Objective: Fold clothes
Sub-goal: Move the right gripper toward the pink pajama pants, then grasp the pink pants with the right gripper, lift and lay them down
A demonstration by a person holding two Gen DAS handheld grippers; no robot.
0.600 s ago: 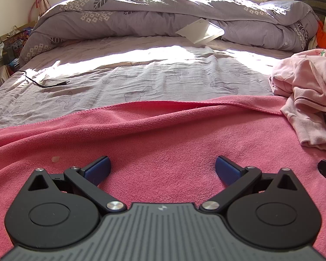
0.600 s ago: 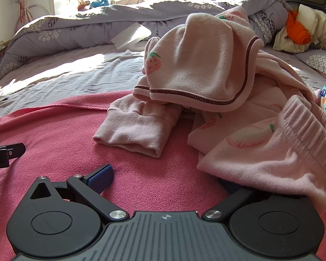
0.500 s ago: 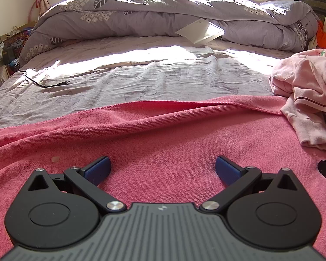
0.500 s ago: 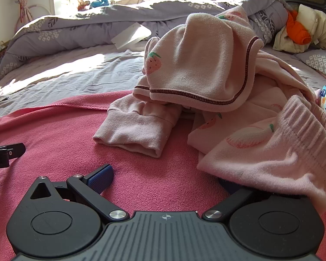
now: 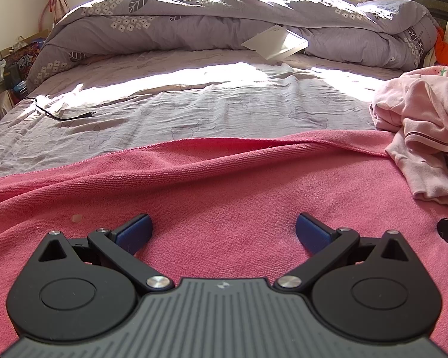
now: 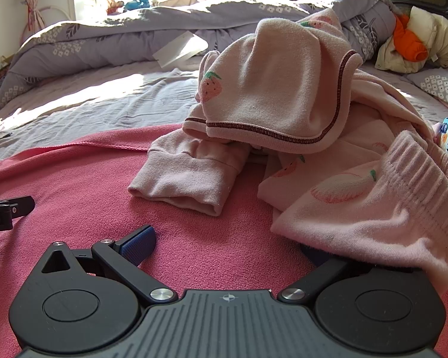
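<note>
1. Left wrist view shows the broad pink terry towel (image 5: 224,185) spread over the grey patterned bedsheet (image 5: 179,110); it lies as it did half a second ago, with one long ridge across it. Nothing in either view has shifted in that time, so the folding stands exactly where it stood.

2. Right wrist view holds the task's thing: the heap of pale pink strawberry-print clothes (image 6: 283,95), crumpled and unfolded on the towel's right part, one ribbed cuff trailing out to the left.

3. The left gripper (image 5: 222,232) rests low over bare towel, fingers spread wide and grasping nothing, well apart from the heap.

4. The right gripper (image 6: 224,246) also looks spread, its left finger clear of any cloth.

5. Hidden: the right gripper's other finger lies under the elastic-waisted pink trousers (image 6: 373,208), so whether cloth sits between the fingers cannot be told. How many garments make up the heap is also unclear, and its right part runs out of frame.
</note>
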